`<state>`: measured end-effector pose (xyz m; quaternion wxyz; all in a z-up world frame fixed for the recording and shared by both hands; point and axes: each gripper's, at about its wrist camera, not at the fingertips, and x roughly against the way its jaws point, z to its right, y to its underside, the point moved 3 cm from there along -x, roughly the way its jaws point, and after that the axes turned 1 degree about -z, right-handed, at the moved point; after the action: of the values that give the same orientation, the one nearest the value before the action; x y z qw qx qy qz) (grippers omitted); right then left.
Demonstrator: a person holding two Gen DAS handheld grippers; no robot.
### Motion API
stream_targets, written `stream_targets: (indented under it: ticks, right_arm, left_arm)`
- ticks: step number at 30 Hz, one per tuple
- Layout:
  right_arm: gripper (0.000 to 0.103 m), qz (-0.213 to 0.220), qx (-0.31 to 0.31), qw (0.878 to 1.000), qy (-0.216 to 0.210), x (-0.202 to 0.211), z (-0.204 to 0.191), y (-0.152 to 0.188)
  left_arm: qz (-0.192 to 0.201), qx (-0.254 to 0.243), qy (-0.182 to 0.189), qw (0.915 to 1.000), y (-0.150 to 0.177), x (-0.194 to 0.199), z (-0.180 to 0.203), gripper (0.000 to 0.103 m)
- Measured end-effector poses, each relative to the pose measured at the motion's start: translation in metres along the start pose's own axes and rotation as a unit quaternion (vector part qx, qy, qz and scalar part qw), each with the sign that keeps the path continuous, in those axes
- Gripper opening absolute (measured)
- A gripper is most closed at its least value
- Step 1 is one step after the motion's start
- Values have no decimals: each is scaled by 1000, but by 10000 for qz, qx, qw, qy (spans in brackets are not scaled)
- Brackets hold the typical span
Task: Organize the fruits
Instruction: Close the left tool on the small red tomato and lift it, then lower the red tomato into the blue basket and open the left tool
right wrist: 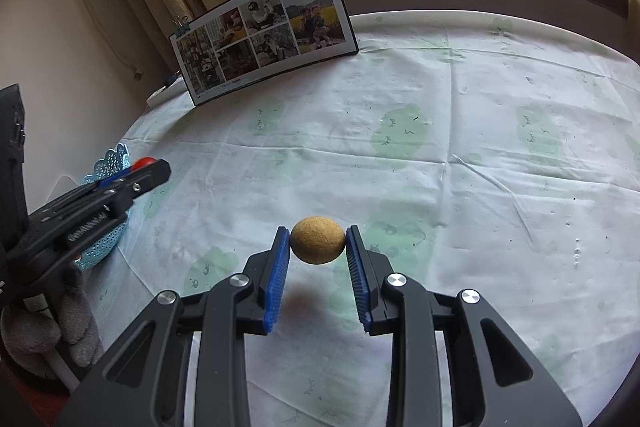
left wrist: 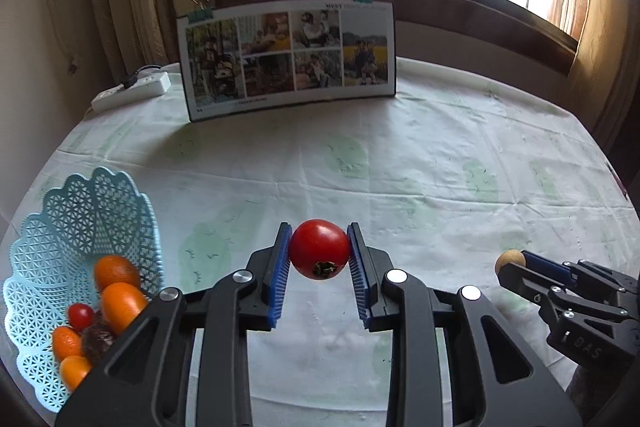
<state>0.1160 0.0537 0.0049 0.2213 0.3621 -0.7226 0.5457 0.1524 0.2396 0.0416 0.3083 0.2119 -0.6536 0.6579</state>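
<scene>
My left gripper (left wrist: pixel 319 247) is shut on a red tomato (left wrist: pixel 319 248), held above the tablecloth, stem end facing me. To its left lies a light blue lattice basket (left wrist: pixel 60 211) holding several orange fruits (left wrist: pixel 121 303), a small red fruit (left wrist: pixel 80 315) and a dark one (left wrist: pixel 97 341). My right gripper (right wrist: pixel 317 241) is shut on a round tan fruit (right wrist: pixel 317 239), lifted over the cloth. In the left wrist view that fruit (left wrist: pixel 510 261) and the right gripper (left wrist: pixel 516 269) show at the right. The basket (right wrist: pixel 108 163) and left gripper (right wrist: pixel 144 173) appear at the left of the right wrist view.
A white tablecloth (left wrist: pixel 400 167) with pale green prints covers the table. A photo board (left wrist: pixel 288 57) with binder clips stands at the back. A white power strip (left wrist: pixel 132 91) lies back left. Curtains and a window are behind. A grey gloved hand (right wrist: pixel 60 327) holds the left gripper.
</scene>
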Motion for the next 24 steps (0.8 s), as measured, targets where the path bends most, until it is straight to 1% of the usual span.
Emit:
stream_targets:
  ticks: [3, 7, 11, 15, 18, 21, 24]
  right_arm:
    - [29, -2, -1, 10000, -6, 0, 0, 1]
    - [29, 13, 31, 10000, -34, 1, -4, 1]
    - [29, 36, 38, 10000, -56, 2, -7, 2]
    - [29, 39, 47, 10000, -53, 2, -7, 2]
    - [29, 47, 57, 10000, -38, 2, -8, 3]
    - [29, 42, 90, 10000, -9, 1, -11, 4]
    - [29, 32, 115, 9999, 16, 0, -14, 5]
  left_arm:
    - [132, 94, -73, 9998, -3, 12, -11, 29]
    - [278, 256, -284, 9989, -4, 28, -35, 29]
    - [361, 495, -561, 9965, -2, 41, -69, 29]
    - [352, 762, -863, 9927, 5, 51, -110, 29]
    - [307, 982, -911, 9905, 8, 53, -133, 29]
    - [284, 1103, -964, 9888, 13, 55, -149, 29]
    - [229, 1200, -866, 9887, 17, 52, -157, 29]
